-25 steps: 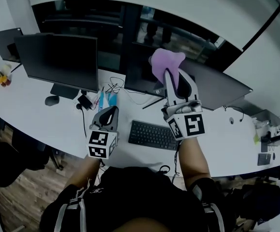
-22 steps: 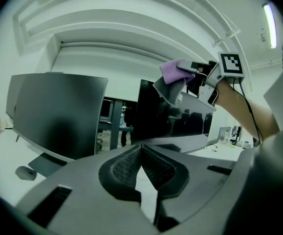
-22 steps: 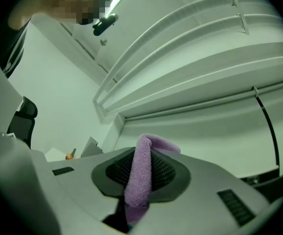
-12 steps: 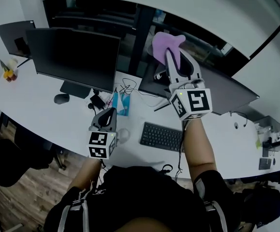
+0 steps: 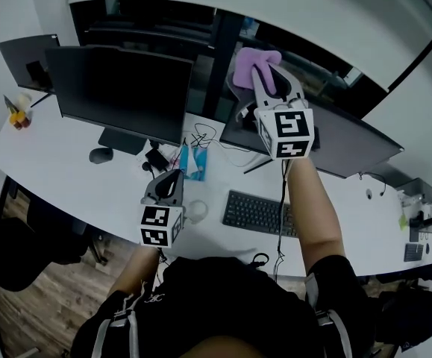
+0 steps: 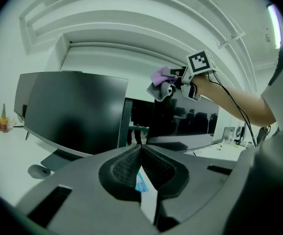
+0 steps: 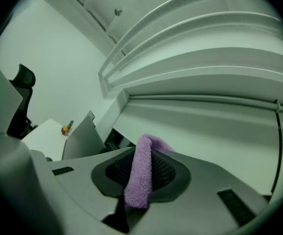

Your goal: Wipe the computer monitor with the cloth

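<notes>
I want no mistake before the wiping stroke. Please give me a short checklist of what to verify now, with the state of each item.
1. Purple cloth is clamped in the right hand-held gripper: ok, jaws shut on it.
2. Cloth sticks out past the jaws for wiping: ok.
3. Cloth is at the monitor, by its upper edge: ok.
4. Cloth presses on the screen: cannot tell.
5. Left hand-held gripper is out of the way: ok, shut, empty, low over the desk.
</notes>
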Demonstrator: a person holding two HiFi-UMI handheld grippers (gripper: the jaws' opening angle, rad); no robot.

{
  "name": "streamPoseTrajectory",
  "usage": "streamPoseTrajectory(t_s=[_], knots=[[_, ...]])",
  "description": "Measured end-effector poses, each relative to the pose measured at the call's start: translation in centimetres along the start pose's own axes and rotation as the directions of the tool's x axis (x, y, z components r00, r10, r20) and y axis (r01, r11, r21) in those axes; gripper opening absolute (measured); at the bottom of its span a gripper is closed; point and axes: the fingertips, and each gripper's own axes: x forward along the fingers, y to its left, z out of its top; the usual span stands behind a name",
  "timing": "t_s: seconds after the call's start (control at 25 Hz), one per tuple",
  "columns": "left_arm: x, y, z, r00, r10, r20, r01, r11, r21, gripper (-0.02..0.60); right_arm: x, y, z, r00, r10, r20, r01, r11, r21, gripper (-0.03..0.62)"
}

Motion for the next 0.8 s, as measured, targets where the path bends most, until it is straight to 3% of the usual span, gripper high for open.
streamPoseTrajectory(t_s=[0.24,0.8], knots=[[0.2,-0.1,-0.7,0.999,-0.019,-0.031,0.019,1.000,0.014,0.014,0.3,-1.6,-2.0,0.992,-0.029,-0.121,0.021,0.998,-0.067,0.092],[1.0,-2.5,-0.4,0.998,-0.048,-0.045,0.050,0.998,0.042,0.014,-3.4,-7.6,-5.1,0.964,-0.055,-0.260,0.080,0.993,0.087,0.092]])
